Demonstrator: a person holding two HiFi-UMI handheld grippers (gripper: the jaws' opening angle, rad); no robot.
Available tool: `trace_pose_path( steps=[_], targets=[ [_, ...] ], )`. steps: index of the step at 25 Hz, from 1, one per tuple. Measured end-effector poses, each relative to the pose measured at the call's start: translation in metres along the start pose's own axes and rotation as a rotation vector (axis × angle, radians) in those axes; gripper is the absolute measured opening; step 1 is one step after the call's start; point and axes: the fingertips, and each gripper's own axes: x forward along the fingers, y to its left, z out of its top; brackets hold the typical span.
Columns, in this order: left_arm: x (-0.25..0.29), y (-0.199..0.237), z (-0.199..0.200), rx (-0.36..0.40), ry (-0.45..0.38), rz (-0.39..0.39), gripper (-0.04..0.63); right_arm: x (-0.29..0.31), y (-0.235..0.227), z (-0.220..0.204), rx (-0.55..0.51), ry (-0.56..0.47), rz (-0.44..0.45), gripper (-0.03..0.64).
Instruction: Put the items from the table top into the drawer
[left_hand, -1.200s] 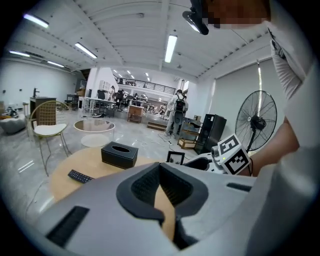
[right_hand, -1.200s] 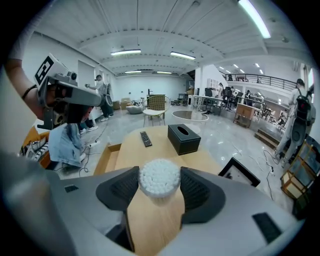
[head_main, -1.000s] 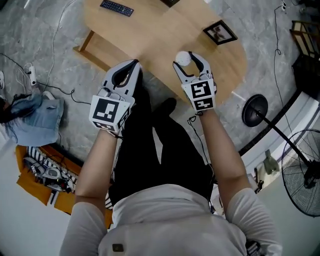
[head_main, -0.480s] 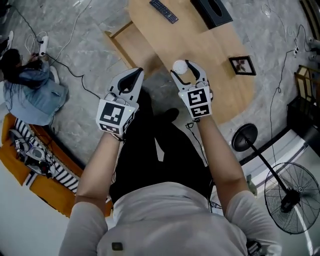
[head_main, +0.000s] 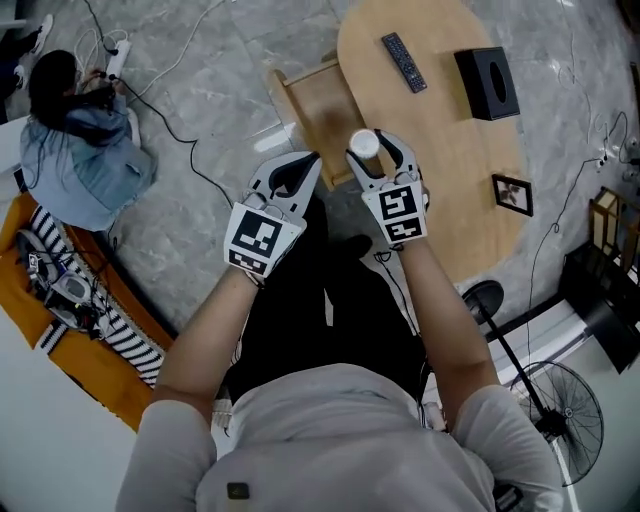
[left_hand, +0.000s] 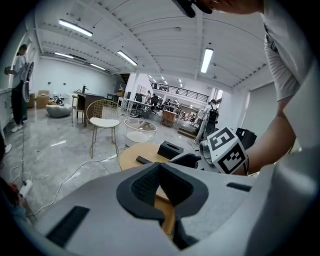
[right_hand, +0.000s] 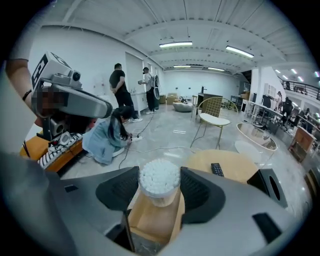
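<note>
Holding the cotton-swab jar (right_hand: 159, 180) in my right gripper (head_main: 370, 150) over the open drawer (head_main: 308, 108), upper centre, to drop it; left gripper (head_main: 298, 170) closed, empty.

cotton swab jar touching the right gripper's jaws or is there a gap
Touching. In the right gripper view, the right gripper has its jaws pressed against both sides of the cotton swab jar, with no gap.

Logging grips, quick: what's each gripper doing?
Left gripper: closed, empty.
Right gripper: closed on a swab jar.
</note>
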Motion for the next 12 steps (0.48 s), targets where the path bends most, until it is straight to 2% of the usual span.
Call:
trace_pose_path(
  steps=[5, 12],
  targets=[
    [0.002, 0.028, 0.01, 0.015, 0.004, -0.029, 0.009, 0.035, 0.006, 0.021, -0.017, 0.019, 0.022, 0.27],
    [0.005, 0.064, 0.001, -0.03, 0.011, 0.018, 0.009, 0.067, 0.012, 0.029, -0.042, 0.038, 0.071, 0.27]
  ],
)
